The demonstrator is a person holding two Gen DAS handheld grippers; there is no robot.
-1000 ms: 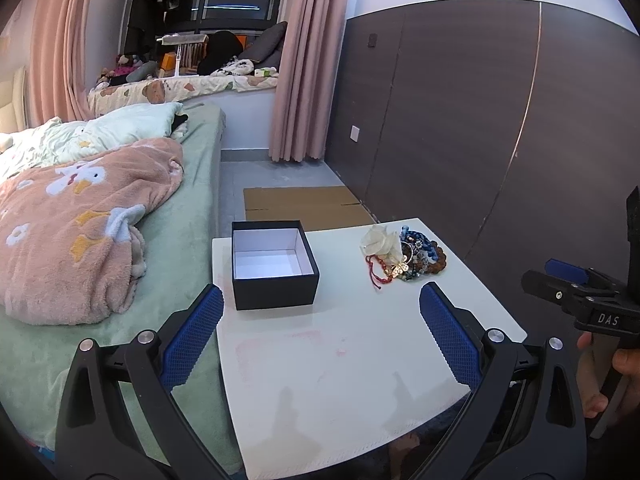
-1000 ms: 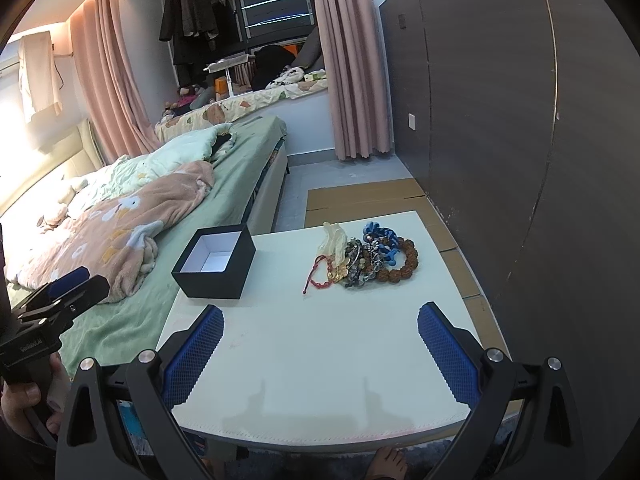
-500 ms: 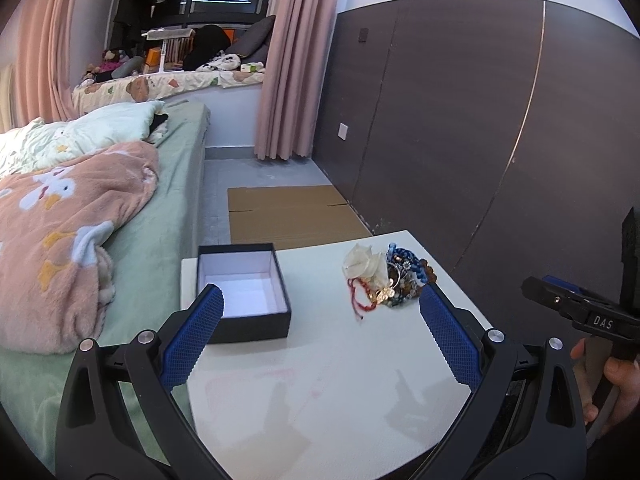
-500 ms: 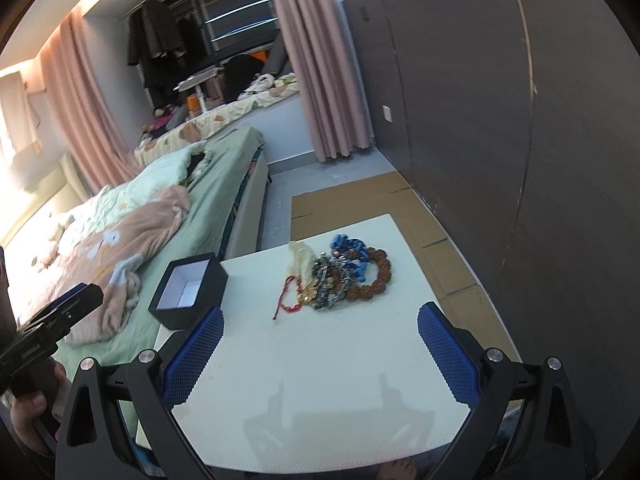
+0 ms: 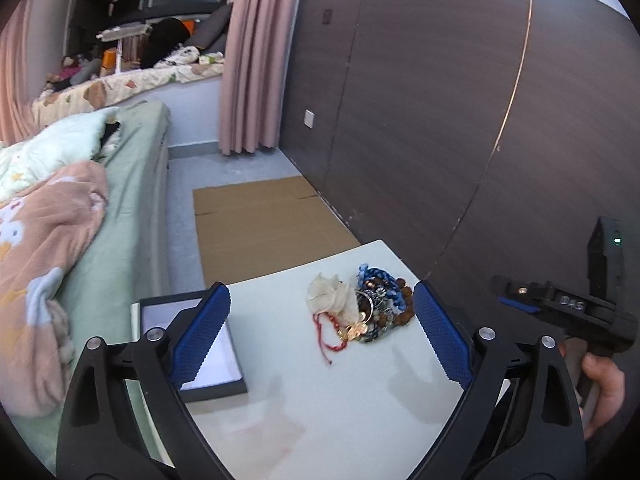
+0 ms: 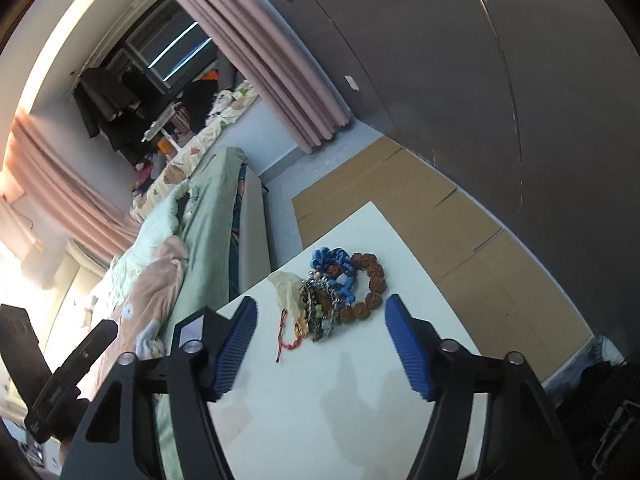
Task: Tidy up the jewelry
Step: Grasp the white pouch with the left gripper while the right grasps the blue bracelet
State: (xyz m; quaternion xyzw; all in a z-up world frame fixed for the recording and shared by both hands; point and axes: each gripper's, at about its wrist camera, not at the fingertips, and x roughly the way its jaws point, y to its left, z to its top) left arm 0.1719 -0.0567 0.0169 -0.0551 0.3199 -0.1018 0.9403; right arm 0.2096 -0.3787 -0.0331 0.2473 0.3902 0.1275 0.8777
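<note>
The jewelry pile (image 6: 334,298) lies on the white tabletop (image 6: 360,400), just ahead of the right gripper (image 6: 320,346), whose jaws are closing with nothing between them. The left gripper (image 5: 320,340) is spread, also closing, empty.

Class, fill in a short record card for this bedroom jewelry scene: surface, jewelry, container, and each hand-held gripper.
surface: white table
jewelry: tangled pile near the table's far edge, including a brown bead bracelet, blue beads and a red cord
container: open black box, white inside, nothing visible in it
left hand-held gripper: jaws closing, nothing between them, short of the pile
right hand-held gripper: jaws closing, nothing gripped, aimed at the pile
</note>
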